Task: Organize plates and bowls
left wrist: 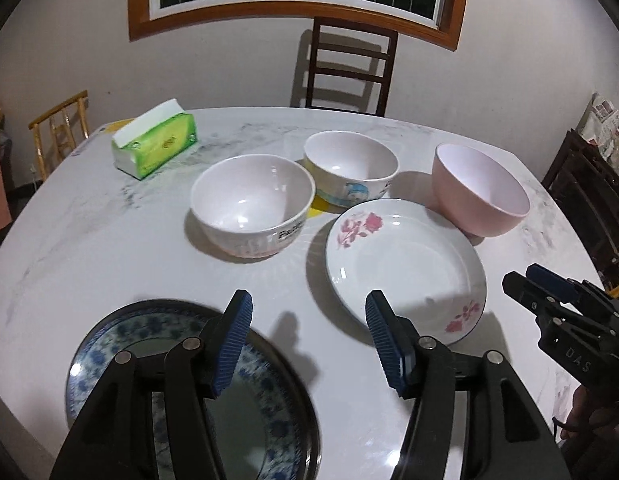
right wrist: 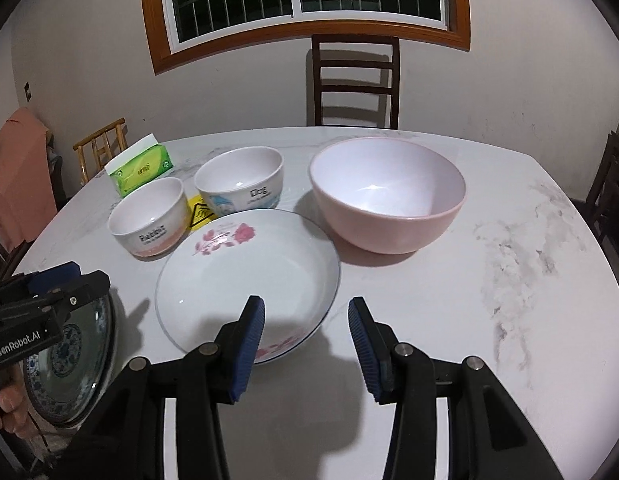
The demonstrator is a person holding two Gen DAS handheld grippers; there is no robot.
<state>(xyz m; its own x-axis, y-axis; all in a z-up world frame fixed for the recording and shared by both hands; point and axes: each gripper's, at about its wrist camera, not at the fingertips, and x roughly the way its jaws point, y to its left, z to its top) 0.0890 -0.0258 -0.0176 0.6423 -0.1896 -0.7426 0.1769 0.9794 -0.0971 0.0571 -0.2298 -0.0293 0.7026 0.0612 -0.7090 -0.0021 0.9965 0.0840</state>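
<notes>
A white plate with pink roses [left wrist: 405, 268] [right wrist: 249, 276] lies mid-table. A blue-patterned plate [left wrist: 245, 408] [right wrist: 69, 364] lies at the near left. Behind stand a white "Rabbit" bowl [left wrist: 251, 204] [right wrist: 149, 216], a white "Dog" bowl [left wrist: 349, 166] [right wrist: 239, 182] and a large pink bowl [left wrist: 479, 194] [right wrist: 387, 194]. My left gripper [left wrist: 308, 336] is open and empty, its left finger over the blue plate's rim. My right gripper [right wrist: 306, 340] is open and empty, at the rose plate's near edge; it also shows in the left wrist view [left wrist: 537, 284].
A green tissue pack [left wrist: 155, 144] [right wrist: 141, 170] sits at the far left of the marble table [left wrist: 89, 232] [right wrist: 489, 280]. A yellow sticker [right wrist: 199, 212] lies between the small bowls. A dark chair [left wrist: 349, 68] stands behind the table, more chairs at both sides.
</notes>
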